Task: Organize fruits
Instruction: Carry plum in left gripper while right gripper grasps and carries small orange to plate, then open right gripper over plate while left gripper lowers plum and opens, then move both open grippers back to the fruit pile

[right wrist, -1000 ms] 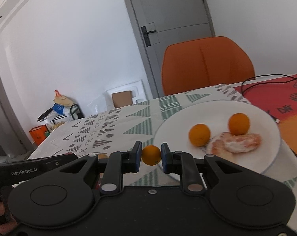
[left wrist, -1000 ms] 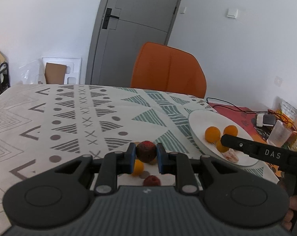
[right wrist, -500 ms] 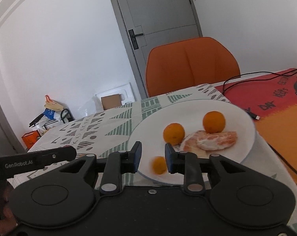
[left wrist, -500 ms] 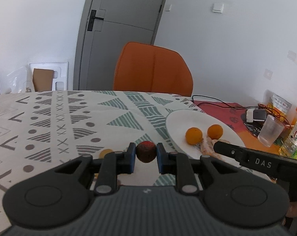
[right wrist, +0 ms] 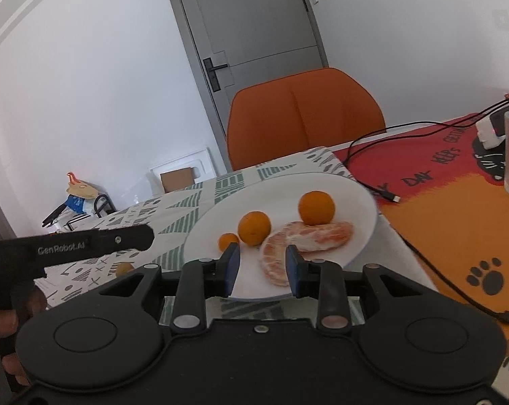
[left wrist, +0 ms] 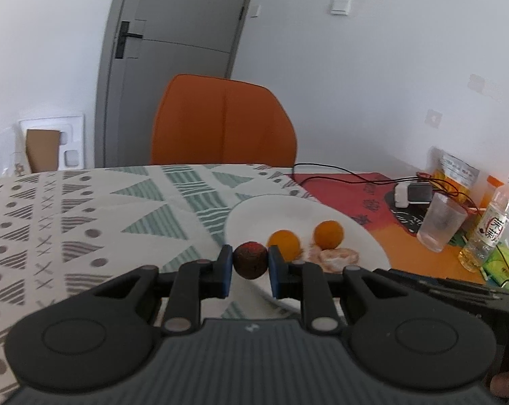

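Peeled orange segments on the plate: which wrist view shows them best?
The right wrist view: the peeled orange segments lie curved and almost whole on the white plate. In the left wrist view, only their top shows, above the left gripper.

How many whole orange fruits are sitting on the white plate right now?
3. On the white plate: the small orange near the left rim, the middle orange beside it, the far orange behind the peeled segments. One more lies off-plate on the cloth.
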Demonstrator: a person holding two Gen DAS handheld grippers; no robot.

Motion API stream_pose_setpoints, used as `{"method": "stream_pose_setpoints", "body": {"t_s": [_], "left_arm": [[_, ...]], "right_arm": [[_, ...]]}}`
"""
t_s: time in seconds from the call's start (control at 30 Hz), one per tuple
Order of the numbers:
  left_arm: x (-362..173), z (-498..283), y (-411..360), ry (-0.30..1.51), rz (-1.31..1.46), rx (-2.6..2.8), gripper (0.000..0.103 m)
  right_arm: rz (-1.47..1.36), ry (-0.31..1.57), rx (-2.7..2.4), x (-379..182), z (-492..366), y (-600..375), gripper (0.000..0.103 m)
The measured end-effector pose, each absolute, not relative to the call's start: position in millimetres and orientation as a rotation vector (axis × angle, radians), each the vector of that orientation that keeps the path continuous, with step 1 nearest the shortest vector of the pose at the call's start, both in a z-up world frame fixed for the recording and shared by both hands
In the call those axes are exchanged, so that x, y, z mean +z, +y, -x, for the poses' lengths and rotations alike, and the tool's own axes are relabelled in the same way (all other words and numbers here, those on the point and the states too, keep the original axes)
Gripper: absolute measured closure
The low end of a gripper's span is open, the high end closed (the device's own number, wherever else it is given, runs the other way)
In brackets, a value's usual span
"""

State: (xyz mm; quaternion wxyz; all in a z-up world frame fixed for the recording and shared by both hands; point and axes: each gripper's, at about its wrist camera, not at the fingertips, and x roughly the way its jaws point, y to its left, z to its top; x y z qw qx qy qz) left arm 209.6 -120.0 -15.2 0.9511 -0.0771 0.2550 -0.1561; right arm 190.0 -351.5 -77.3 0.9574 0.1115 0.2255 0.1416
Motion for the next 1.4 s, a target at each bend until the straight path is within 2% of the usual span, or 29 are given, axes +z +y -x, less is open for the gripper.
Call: {"method": "stream_pose_setpoints", "body": {"t_s": [0.37,0.53,0.63,0.7,0.77,0.8,0.9,1.1,1.3,1.4], "left_arm": [[-16,-220,-150,0.525,0.141,-0.379,0.082],[-17,-219,-156,0.531,0.118,-0.389,0.076],[-17,-217,-148,0.532,0.125,-0.375,0.058],[-16,-213,-141,0.518,0.122,-0.350,0.037],[-14,-209,-134,0.501,0.124,-0.332,0.027],[-13,-206,-129,0.495,0.125,-0.322,0.023],[-10,-202,-118,0.484,0.122,-0.295,0.020],[-8,-197,-95,0.496,0.133,-0.236,0.013],[-6,-190,-71,0.481,0.140,-0.171,0.009],[-5,-186,-60,0.473,0.149,-0.154,0.009]], "right_arm": [[-0.239,0.457,0.270,-78,-187,-364,0.070],[-0.240,0.457,0.275,-78,-188,-362,0.066],[-0.240,0.458,0.281,-77,-188,-361,0.065],[-0.239,0.456,0.287,-76,-187,-358,0.062],[-0.237,0.453,0.294,-76,-187,-355,0.059],[-0.236,0.452,0.298,-75,-187,-353,0.059],[-0.232,0.452,0.310,-74,-187,-347,0.056],[-0.219,0.450,0.340,-71,-186,-334,0.040],[-0.214,0.431,0.365,-69,-183,-321,0.007],[-0.207,0.413,0.368,-66,-182,-316,0.000]]}}
